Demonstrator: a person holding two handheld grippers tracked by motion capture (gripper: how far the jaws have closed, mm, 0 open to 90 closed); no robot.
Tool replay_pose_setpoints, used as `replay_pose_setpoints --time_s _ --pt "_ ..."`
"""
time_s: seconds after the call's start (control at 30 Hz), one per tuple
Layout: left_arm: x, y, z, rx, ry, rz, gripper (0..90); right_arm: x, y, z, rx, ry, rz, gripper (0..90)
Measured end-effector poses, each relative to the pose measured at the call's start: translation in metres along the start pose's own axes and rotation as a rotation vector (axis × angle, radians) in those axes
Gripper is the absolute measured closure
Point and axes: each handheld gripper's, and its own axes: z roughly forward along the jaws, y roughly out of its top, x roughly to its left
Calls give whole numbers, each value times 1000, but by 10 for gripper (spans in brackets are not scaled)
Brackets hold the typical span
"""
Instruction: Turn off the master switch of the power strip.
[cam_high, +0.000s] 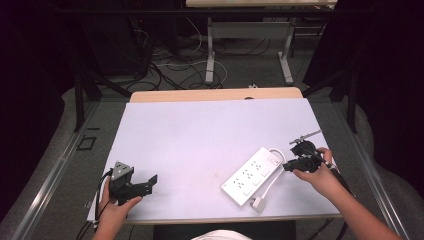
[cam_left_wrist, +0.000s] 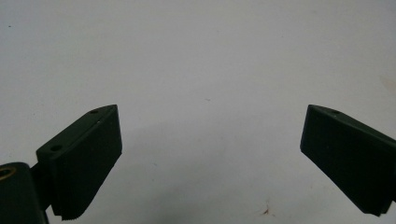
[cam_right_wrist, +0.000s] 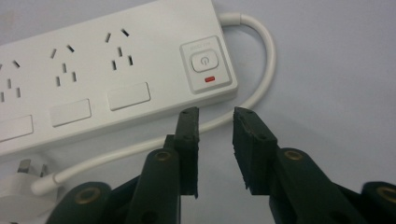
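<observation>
We hover our right hand-held gripper (cam_right_wrist: 215, 114), jaws narrow and empty, just below the power strip (cam_right_wrist: 112, 70) at the frame's upper left, apparently lining up on its switch (cam_right_wrist: 203, 62). Our left hand-held gripper (cam_left_wrist: 210, 135) waits wide on the counter (cam_high: 200, 135).

One power strip (cam_high: 253, 175), one plug (cam_high: 258, 203), one cable (cam_high: 272, 182), and two hand-held grippers, left (cam_high: 146, 187) and right (cam_high: 289, 159), on one counter (cam_high: 200, 135).
</observation>
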Motion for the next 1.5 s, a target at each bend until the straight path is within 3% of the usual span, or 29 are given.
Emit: replay_pose_setpoints --time_s 0.3,0.4,0.47,0.57,0.6,0.63,0.93,1.5 --pt "0 0 0 0 2 1 56 6 12 6 11 8 -8 898" --pt "0 0 0 -1 3 1 56 6 17 9 13 11 -35 900" --pt "0 0 0 0 3 1 56 7 20 12 26 11 -19 900" --pt "1 0 0 -1 5 6 56 7 24 16 23 27 -35 900" --pt "1 0 0 0 4 8 56 8 26 18 32 14 -15 900" --pt "1 0 0 0 4 8 56 7 27 19 31 21 -29 900" --pt "1 0 0 0 4 9 58 10 38 32 38 14 -7 900" --pt "2 0 0 2 3 8 59 9 43 45 48 -15 -32 900"
